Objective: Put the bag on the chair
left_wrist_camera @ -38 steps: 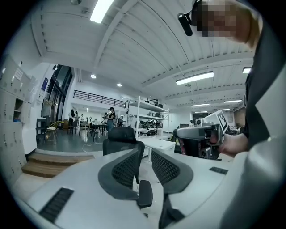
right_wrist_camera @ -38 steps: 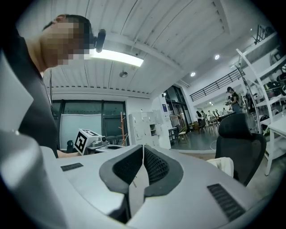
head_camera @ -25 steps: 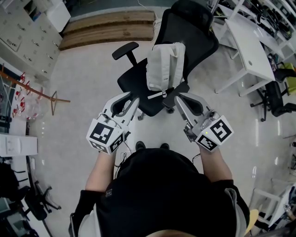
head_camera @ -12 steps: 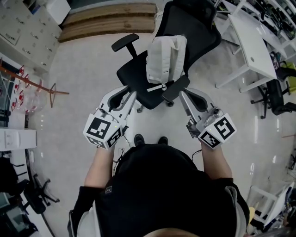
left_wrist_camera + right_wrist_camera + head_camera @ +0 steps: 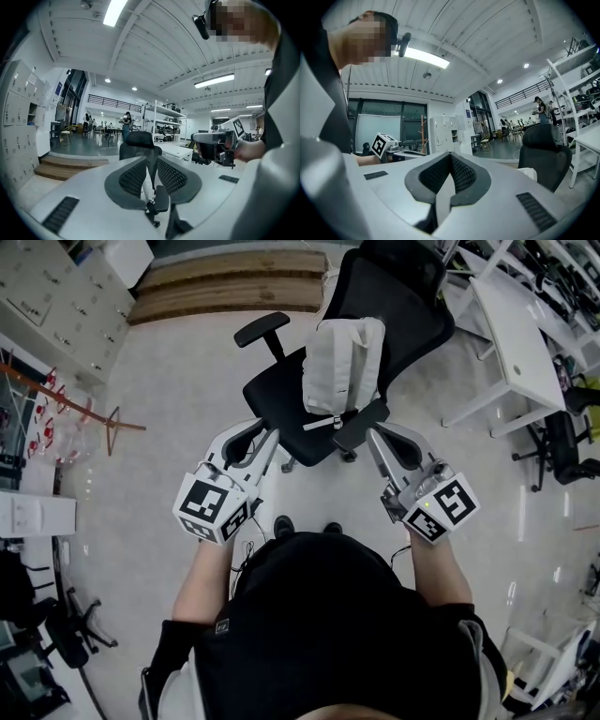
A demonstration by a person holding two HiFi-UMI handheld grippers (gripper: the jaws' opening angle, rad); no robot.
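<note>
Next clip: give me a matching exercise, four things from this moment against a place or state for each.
Things:
1. bag
2. left gripper
3. right gripper
4. white desk

Place or state:
A. jaws shut, nothing in them
B. on the black chair, leaning against its backrest
C. to the right of the chair in the head view
D. jaws slightly apart, nothing between them

Pairs: 1-B, 2-D, 3-A, 4-C

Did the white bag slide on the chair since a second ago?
No. The white bag keeps its spot on the black office chair, equally far from the armrest.
</note>
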